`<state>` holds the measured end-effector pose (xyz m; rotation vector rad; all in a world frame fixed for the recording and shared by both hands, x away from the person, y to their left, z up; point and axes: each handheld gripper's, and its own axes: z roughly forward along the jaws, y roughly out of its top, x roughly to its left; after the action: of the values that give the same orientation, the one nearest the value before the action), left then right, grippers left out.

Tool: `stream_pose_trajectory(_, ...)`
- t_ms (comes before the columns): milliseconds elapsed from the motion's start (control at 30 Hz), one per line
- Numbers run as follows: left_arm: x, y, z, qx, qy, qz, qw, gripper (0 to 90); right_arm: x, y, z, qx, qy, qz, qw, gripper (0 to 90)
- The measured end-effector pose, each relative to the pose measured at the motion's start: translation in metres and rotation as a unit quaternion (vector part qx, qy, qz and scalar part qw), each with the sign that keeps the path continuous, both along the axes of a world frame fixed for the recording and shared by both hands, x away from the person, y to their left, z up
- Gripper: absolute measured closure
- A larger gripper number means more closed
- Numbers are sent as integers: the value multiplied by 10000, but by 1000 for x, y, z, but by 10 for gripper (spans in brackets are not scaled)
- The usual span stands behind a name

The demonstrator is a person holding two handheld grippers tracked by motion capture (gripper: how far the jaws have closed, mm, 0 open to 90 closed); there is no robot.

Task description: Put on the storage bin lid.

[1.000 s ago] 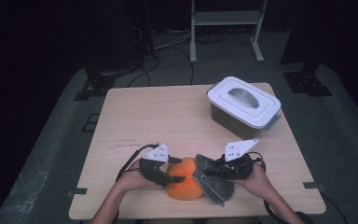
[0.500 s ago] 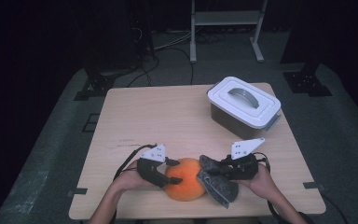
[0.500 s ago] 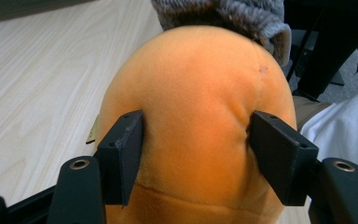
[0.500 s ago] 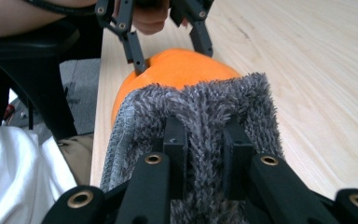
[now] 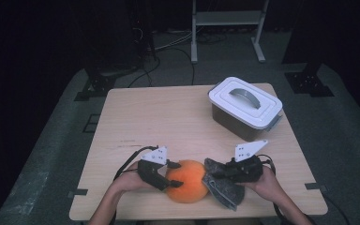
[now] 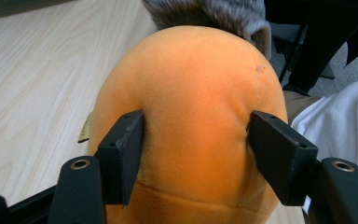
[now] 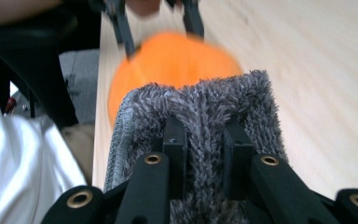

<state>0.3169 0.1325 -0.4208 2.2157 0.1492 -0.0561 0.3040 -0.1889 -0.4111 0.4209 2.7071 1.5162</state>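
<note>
A: Item one?
B: Orange plush [image 5: 186,180] — round, soft, on the table [image 5: 168,117] close to the near edge, between the two grippers.

A: Left gripper [image 5: 166,174]?
B: Jaws clamped on the plush from both sides. In the left gripper view the pads [image 6: 123,149] dent the orange fabric; the plush [image 6: 191,121] bulges between them.

A: Right gripper [image 5: 218,174]?
B: Pinched tight on a fold of grey cloth [image 5: 222,187]. In the right gripper view the fingers [image 7: 175,140] nip a ridge of shaggy pile, and the cloth [image 7: 200,112] drapes around them.

A: Cloth against plush?
B: Touching — the cloth's edge lies on the plush's right side in the high view, and grey pile shows over the top of the plush in the left gripper view.

A: Other stock?
B: Box [image 5: 246,110] with white lid and grey handle, far right part of the table, well apart from the hands. Lid on.
</note>
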Motion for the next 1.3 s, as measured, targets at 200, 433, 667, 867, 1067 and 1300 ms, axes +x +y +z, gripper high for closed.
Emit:
stream_pose_trajectory(200,-1,0,2,2,1,-34,10000,331,2,22,1,-80,-45,193,9998,744)
stream_pose_trajectory(433,-3,-15,2,40,-160,55,9998,141,-1,19,-12,-72,42,196,9998,745)
stream_pose_trajectory(667,-9,-23,10,127,-929,180,9954,562,8,8,-9,-106,75,35,9999,745)
stream_pose_trajectory(867,-11,-29,17,-2,-1756,705,9819,575,18,2,13,136,-198,-164,9996,745)
stream_pose_trajectory(1067,-10,-32,10,-41,-1403,583,9884,410,28,18,7,-179,-163,-115,9996,746)
stream_pose_trajectory(1300,4,-14,17,-393,-742,1076,9906,136,10,17,-10,-53,-192,145,9997,755)
